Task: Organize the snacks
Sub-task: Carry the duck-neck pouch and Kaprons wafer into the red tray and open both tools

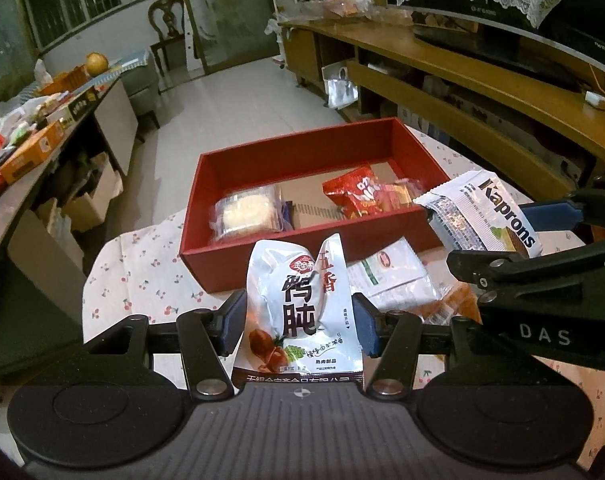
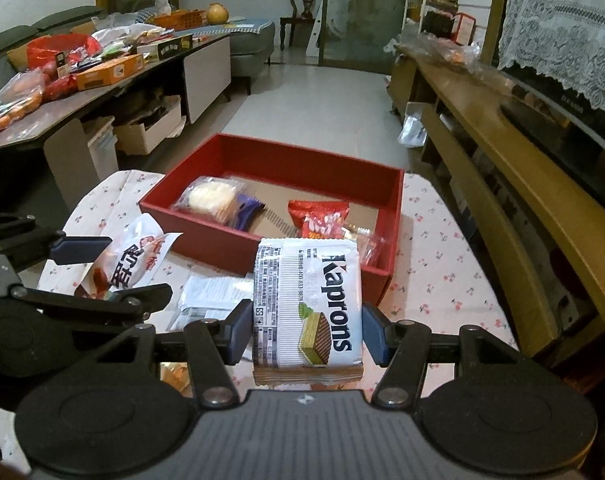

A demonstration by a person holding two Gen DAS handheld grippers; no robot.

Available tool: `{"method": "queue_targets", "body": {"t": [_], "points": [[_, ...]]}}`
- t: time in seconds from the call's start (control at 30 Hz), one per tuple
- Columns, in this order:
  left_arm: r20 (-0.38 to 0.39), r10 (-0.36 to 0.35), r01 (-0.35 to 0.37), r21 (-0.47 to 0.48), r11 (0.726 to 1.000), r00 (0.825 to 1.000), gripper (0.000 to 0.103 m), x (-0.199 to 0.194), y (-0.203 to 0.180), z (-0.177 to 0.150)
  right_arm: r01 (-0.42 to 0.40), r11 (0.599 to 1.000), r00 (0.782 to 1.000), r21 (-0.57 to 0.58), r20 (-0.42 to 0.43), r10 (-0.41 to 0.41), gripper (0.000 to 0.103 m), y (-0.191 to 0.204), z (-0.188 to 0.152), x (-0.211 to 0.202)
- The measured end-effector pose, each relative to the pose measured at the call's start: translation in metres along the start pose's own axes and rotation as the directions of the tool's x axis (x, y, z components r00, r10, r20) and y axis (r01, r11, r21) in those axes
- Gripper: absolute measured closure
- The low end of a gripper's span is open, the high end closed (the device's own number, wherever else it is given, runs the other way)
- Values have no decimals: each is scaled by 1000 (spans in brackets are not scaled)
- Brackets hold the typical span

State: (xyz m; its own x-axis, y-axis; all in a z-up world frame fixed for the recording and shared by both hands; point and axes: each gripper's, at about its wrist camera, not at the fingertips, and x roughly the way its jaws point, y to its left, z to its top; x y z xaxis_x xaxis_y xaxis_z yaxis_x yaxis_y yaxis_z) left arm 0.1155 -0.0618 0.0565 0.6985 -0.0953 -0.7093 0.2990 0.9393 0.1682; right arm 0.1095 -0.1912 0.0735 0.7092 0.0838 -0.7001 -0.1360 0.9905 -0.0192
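Your left hand-held gripper (image 1: 298, 320) pinches the pouch (image 1: 302, 304), the right hand-held gripper (image 2: 306, 332) pinches the wafer pack (image 2: 308, 304), long axis fwd. Red box (image 2: 394, 216) lies just ahead; right is nearer.

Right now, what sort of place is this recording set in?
Most likely a home living room: a wooden TV stand holding a television draped with lace, a grey sofa, and a dining chair.

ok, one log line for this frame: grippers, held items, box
left gripper: shut on white pouch | right gripper: shut on Kaprons pack | red box: partly filled
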Motion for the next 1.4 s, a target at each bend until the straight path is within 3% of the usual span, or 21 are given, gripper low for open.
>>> {"method": "queue_targets", "body": {"t": [1.4], "points": [[55,57,-53,-60,997,997,42,30,11,53,65,997,995,30,69,-67,29,-16,55,33]]}}
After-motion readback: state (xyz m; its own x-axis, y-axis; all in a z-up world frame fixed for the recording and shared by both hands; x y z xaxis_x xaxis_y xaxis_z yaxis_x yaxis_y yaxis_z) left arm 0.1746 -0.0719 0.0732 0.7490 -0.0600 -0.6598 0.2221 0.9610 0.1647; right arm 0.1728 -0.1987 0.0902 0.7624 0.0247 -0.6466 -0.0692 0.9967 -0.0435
